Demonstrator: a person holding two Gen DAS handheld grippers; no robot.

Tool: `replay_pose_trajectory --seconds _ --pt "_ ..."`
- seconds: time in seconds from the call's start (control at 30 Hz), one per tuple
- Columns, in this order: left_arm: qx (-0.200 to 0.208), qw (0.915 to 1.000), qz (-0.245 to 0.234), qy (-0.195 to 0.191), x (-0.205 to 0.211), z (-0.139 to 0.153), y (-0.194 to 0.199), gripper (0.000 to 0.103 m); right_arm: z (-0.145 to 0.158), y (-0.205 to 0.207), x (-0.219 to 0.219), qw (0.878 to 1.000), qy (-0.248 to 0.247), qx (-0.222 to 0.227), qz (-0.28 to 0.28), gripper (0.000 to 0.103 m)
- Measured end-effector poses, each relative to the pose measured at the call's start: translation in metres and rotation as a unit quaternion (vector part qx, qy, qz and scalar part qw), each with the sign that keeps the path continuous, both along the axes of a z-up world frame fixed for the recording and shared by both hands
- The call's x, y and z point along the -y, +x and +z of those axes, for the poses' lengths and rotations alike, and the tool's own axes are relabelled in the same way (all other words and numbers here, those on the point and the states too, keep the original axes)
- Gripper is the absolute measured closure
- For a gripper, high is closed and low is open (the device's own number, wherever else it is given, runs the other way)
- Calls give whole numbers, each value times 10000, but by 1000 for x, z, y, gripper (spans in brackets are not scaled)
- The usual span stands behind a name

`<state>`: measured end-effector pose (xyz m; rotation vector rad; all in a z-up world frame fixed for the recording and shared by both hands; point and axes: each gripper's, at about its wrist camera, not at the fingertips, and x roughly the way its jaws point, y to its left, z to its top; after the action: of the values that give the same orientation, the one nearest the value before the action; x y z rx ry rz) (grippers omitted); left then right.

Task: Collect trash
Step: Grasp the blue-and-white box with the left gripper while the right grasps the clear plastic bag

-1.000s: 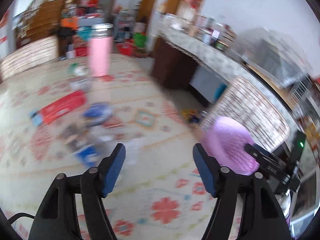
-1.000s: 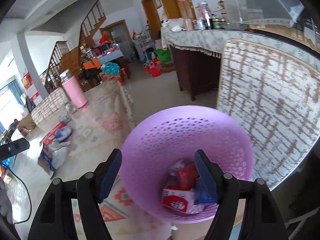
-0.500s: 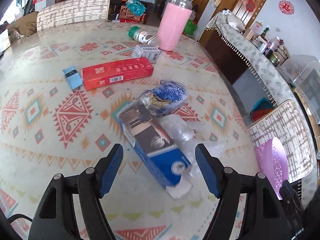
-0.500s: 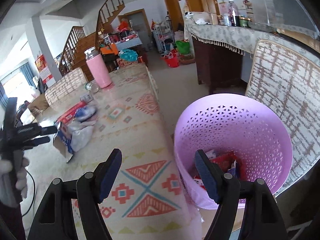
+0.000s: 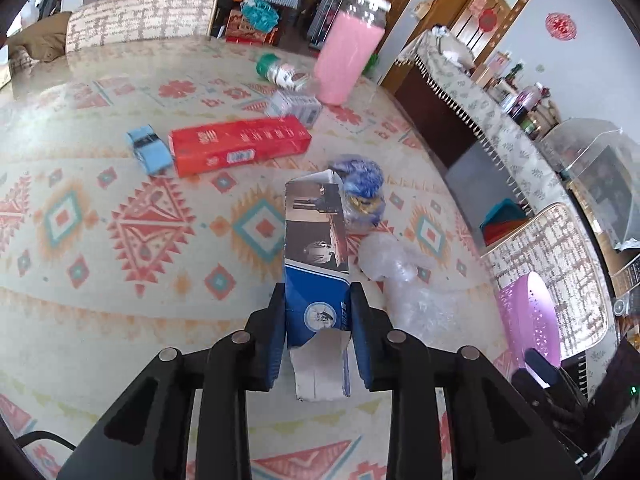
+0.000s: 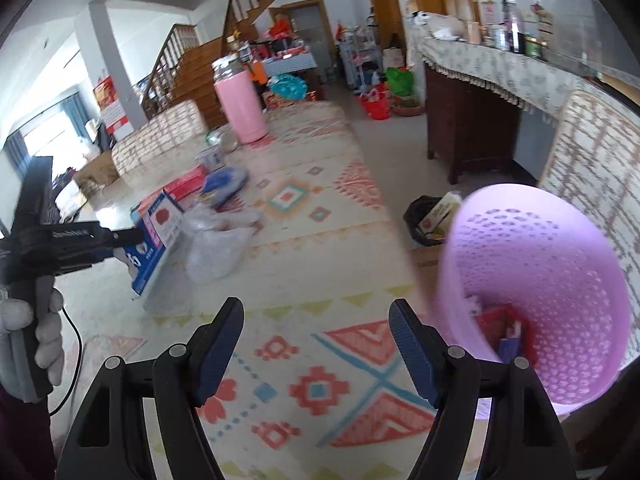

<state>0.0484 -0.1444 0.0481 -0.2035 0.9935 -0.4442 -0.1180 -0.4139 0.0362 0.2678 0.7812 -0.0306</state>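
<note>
A long blue carton (image 5: 316,248) with a torn flap lies on the patterned tablecloth (image 5: 120,280). My left gripper (image 5: 318,296) is closing on its near end, and both pads press its sides. The right wrist view shows this gripper (image 6: 120,240) holding the carton (image 6: 154,236), with a gloved hand (image 6: 24,332) on the handle. A crumpled clear plastic bag (image 5: 404,280) and a bag of blue stuff (image 5: 360,196) lie beside the carton. My right gripper (image 6: 316,320) hangs open over the cloth with nothing in it. A purple basket (image 6: 560,280) with trash inside stands to its right.
A red carton (image 5: 240,144), a light blue pack (image 5: 148,152), a small white box (image 5: 296,106), a green-capped bottle (image 5: 280,72) and a tall pink jar (image 5: 348,56) sit farther back. Woven chairs (image 5: 140,20) (image 6: 592,152) flank the table. A black-lined bin (image 6: 428,220) stands on the floor.
My left gripper came down over the blue carton and its jaws closed on it. My right gripper swung left, so the purple basket now sits at the right edge.
</note>
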Motion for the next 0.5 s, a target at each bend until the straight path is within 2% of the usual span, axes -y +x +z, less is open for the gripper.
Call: replay_pose_trajectory --seconds 0.2,0.33,0.5 --pt "177 9998 -60 -26 -14 1 -2 75 -2 45 -35 9983 -143 -153 542 23" --pt "276 9995 -123 19 -20 0 -3 75 1 86 -63 9937 -547 -185 963 19" --pt "379 9992 -57 77 -29 0 -5 74 -6 130 -91 9864 -1000 -324 1266 19"
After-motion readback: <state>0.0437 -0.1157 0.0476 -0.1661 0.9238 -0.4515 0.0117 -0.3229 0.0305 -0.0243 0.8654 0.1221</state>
